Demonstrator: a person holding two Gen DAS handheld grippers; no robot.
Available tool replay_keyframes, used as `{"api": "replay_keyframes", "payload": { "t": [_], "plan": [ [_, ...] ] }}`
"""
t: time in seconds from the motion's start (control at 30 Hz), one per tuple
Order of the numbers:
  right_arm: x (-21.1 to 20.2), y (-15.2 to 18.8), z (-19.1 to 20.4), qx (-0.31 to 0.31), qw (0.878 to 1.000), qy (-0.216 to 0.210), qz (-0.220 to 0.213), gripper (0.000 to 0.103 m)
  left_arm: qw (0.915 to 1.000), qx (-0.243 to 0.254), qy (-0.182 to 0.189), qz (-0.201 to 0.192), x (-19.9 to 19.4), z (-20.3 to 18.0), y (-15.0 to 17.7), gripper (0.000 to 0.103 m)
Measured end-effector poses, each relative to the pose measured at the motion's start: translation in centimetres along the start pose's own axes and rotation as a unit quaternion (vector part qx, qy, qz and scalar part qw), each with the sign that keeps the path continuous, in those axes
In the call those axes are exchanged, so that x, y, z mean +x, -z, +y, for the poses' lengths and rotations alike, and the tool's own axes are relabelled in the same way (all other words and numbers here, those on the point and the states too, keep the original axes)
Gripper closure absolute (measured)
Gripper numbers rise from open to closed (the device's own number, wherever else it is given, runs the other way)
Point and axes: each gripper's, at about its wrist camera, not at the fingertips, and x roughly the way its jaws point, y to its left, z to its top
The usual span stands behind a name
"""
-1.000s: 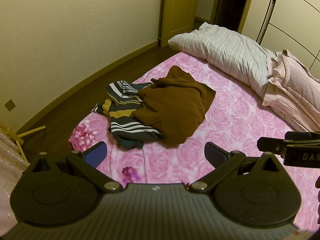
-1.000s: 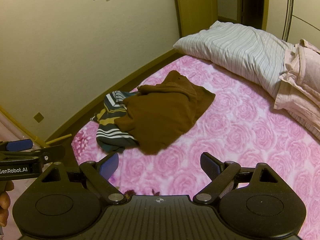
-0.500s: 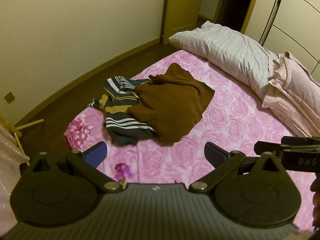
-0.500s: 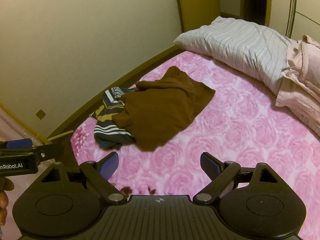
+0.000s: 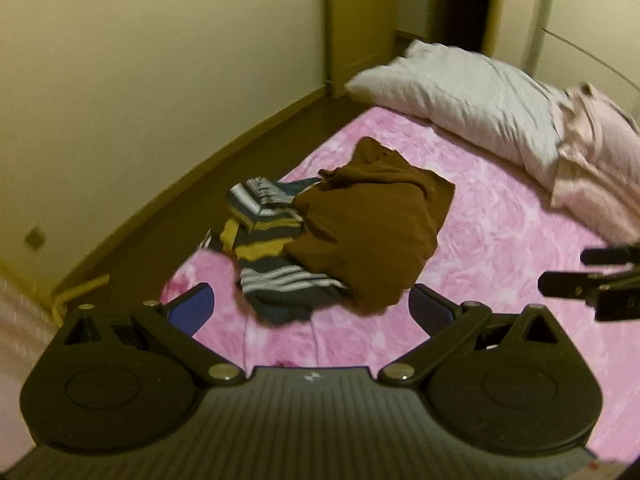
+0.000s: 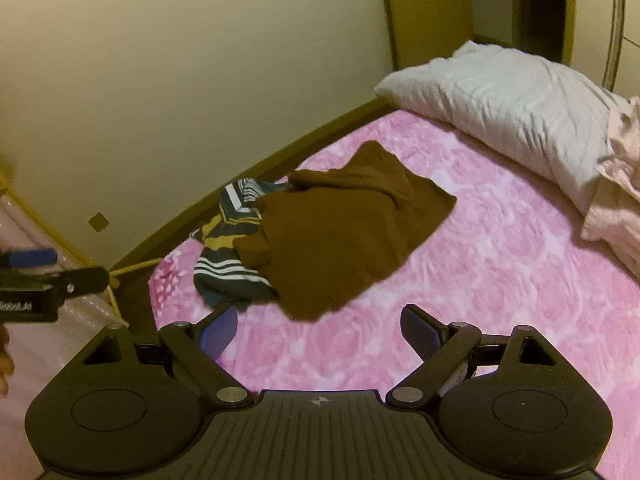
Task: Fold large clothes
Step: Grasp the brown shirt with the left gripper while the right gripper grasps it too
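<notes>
Brown garment (image 5: 372, 224) heaped mid-frame on bed (image 5: 500, 248), unfolded; approach step. Both grippers' fingers (image 5: 192, 306) (image 6: 420, 326) wide, empty. Next: reach, grasp edge.

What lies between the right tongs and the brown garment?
Only bare pink bedcover lies between the right tongs and the brown garment, per the right wrist view.

A crumpled brown garment (image 5: 372, 232) lies on the pink bed (image 5: 500, 248), overlapping a bunched striped garment (image 5: 264, 240) by its edge.
</notes>
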Motion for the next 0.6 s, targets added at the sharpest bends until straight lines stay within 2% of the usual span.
{"api": "replay_keyframes", "payload": {
  "t": [0.1,0.17,0.3,0.4,0.47,0.6],
  "plan": [
    [2.4,-0.7,0.5,-0.006,1.0,0.006,0.003,0.017,0.9989,0.041,0.019,0.012,3.4,1.4,-1.5,0.001],
    [4.5,-1.4,0.9,-0.008,1.0,0.01,0.007,0.017,0.9963,0.073,0.044,0.012,6.1,2.3,-2.7,0.001],
    [10.0,-2.9,2.1,0.003,0.999,0.028,0.026,0.017,0.9867,0.139,0.082,0.021,12.9,3.8,-5.4,0.003],
    [14.9,-3.8,3.3,-0.008,0.999,0.03,0.041,0.017,0.9744,0.188,0.118,0.037,18.6,5.1,-7.1,0.012],
    [18.4,-4.2,4.3,-0.025,0.998,0.035,0.046,0.017,0.9665,0.215,0.132,0.045,22.4,5.8,-8.0,0.014],
    [24.6,-4.5,6.1,-0.06,0.996,0.037,0.051,0.017,0.9471,0.27,0.165,0.055,28.9,6.6,-9.1,0.024]
  ]
}}
